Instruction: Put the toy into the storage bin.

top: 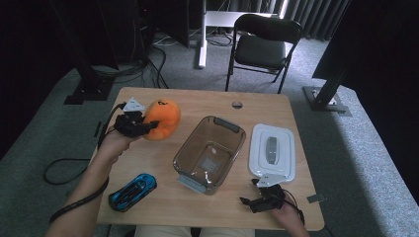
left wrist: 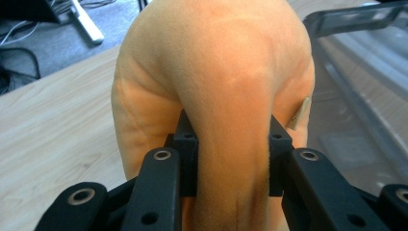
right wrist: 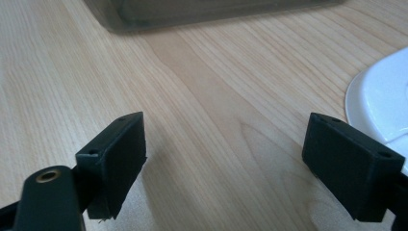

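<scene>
An orange plush pumpkin hangs above the left part of the wooden table, held in my left gripper. Seen from the left gripper view, both black pads squeeze a fold of the pumpkin, with the left gripper shut on it. A clear grey plastic bin stands empty at the table's middle. Its white lid lies flat to the right. Near the front right edge my right gripper rests low, and its jaws stand wide apart over bare wood in the right gripper view.
A blue toy car lies at the front left of the table. A black folding chair stands on the carpet beyond the far edge. Cables trail across the floor at left. The bin's wall lies close to the right of the pumpkin.
</scene>
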